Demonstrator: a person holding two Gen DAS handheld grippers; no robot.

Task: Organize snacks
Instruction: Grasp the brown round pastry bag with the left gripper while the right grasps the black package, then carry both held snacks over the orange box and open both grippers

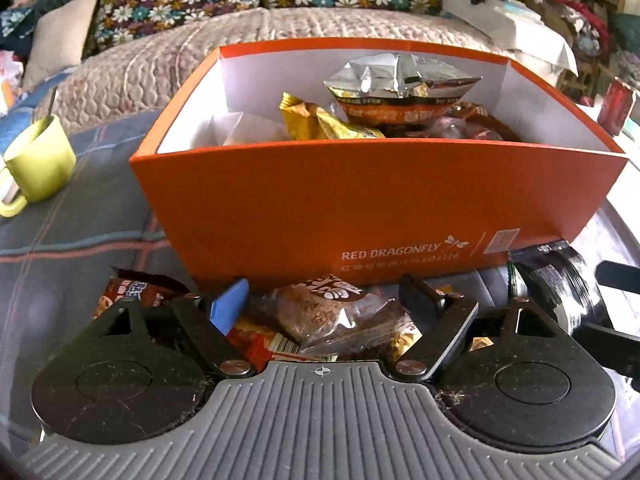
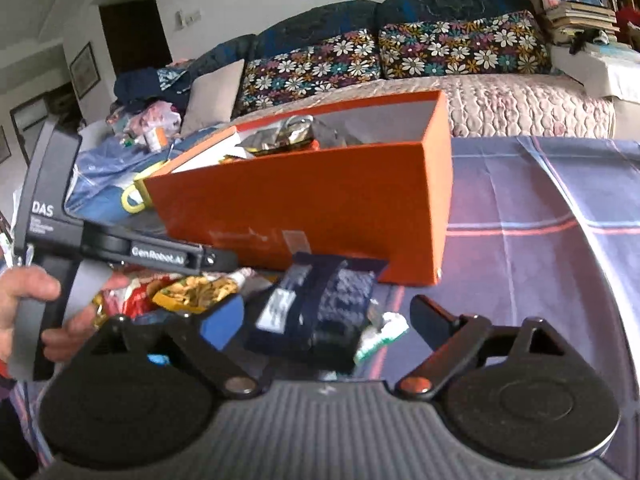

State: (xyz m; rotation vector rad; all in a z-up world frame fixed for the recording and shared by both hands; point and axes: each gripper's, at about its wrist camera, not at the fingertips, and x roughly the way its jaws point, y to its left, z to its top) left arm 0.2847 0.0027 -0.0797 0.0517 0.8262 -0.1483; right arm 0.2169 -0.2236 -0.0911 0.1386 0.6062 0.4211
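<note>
Left gripper (image 1: 326, 300) low, fingers apart around a clear brown pastry pack (image 1: 340, 316), pads not touching; close squarely on its middle, then lift over the orange box (image 1: 360, 208), already part-filled

Right gripper (image 2: 326, 322) spread wide over a dark blue packet (image 2: 316, 312) on the cloth (image 2: 540, 240) beside the box, nothing clamped; grip its flat body, not the crinkly edge

Behind the orange box's (image 1: 360, 208) near wall, the lower snacks stay hidden; only 1 silver bag (image 1: 400, 76) and 1 gold packet (image 1: 320, 120) rise above it. Left of the box, the green mug (image 1: 36, 164) is cut off by the frame edge. The dark packet (image 2: 316, 312) before the box blurs, its print unreadable.
</note>
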